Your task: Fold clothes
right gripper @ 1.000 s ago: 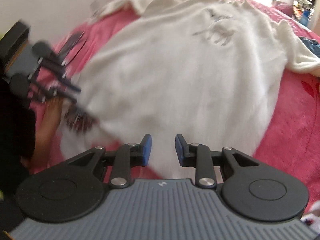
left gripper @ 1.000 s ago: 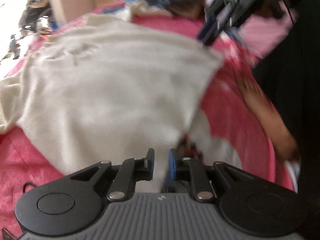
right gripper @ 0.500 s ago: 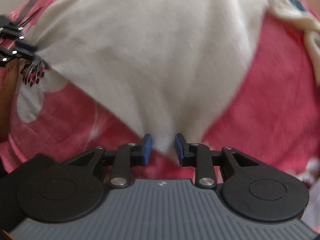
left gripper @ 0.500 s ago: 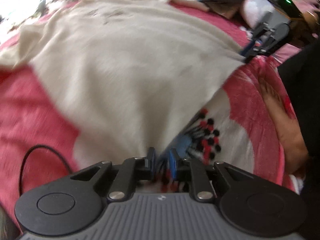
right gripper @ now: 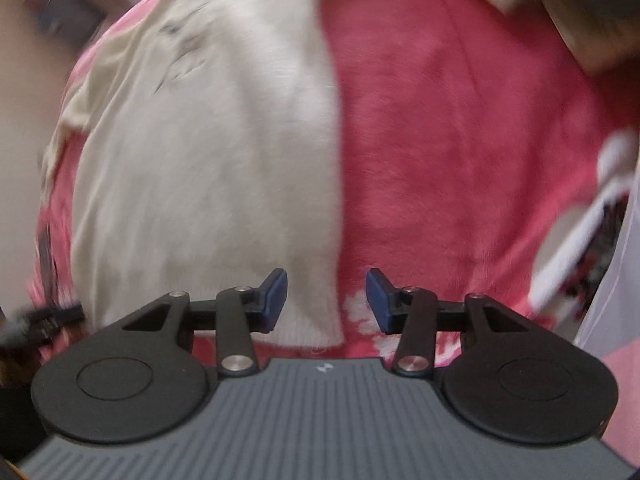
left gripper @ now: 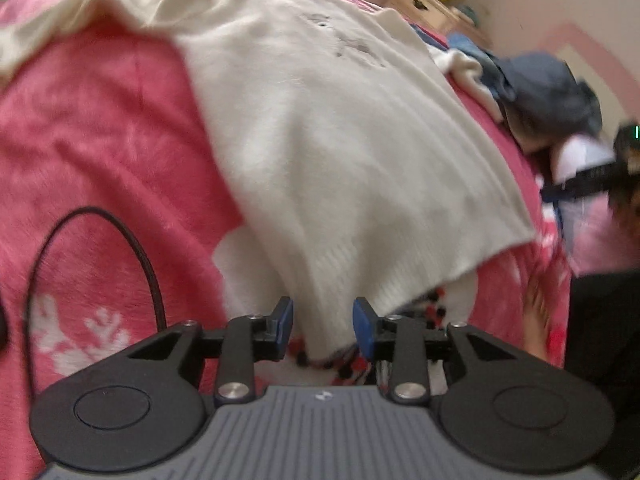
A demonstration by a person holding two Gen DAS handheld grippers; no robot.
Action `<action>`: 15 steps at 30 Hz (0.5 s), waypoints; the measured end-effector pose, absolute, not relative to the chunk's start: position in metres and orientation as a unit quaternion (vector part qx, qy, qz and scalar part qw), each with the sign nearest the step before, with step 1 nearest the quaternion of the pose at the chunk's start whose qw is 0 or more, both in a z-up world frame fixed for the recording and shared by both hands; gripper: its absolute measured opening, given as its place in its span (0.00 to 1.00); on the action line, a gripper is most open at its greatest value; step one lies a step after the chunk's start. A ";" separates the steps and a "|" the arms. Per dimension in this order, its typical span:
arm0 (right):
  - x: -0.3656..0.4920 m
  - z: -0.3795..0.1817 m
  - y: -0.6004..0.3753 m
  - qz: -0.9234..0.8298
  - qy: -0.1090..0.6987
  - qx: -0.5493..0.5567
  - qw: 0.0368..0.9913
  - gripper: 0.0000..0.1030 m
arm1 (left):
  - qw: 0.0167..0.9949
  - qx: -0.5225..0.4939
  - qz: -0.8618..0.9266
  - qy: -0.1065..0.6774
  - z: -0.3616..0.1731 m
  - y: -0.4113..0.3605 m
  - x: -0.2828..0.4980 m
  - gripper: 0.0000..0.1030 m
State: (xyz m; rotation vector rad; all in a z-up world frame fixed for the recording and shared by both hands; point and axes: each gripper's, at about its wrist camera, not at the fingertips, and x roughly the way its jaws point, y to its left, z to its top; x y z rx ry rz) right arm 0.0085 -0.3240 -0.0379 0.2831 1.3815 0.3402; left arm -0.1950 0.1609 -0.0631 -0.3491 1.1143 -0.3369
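Note:
A cream knit sweater (left gripper: pixel 340 152) lies spread on the pink blanket (left gripper: pixel 100 140), its dark chest print facing up at the far end. My left gripper (left gripper: pixel 323 322) is open, and one bottom hem corner of the sweater rests loose between its blue pads. In the right wrist view the sweater (right gripper: pixel 208 168) fills the left half. My right gripper (right gripper: pixel 326 298) is open over the other hem corner, the hem edge lying between its fingers. The right gripper (left gripper: pixel 580 188) also shows blurred at the right of the left wrist view.
A black cable (left gripper: pixel 140 248) loops on the blanket at the left. A pile of dark blue and white clothes (left gripper: pixel 548 96) lies beyond the sweater. A person's bare foot (left gripper: pixel 536 312) and dark clothing sit at the right. A wall (right gripper: pixel 20 140) borders the bed.
Both grippers were shut on the sweater's hem corners and held them up; now both have opened, and the sweater lies flatter on the blanket. Both cameras have swung.

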 end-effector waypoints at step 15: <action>0.007 -0.051 -0.330 0.152 0.638 0.175 0.734 0.41 | 0.787 -0.262 -0.149 0.538 -0.088 0.200 -0.213 0.08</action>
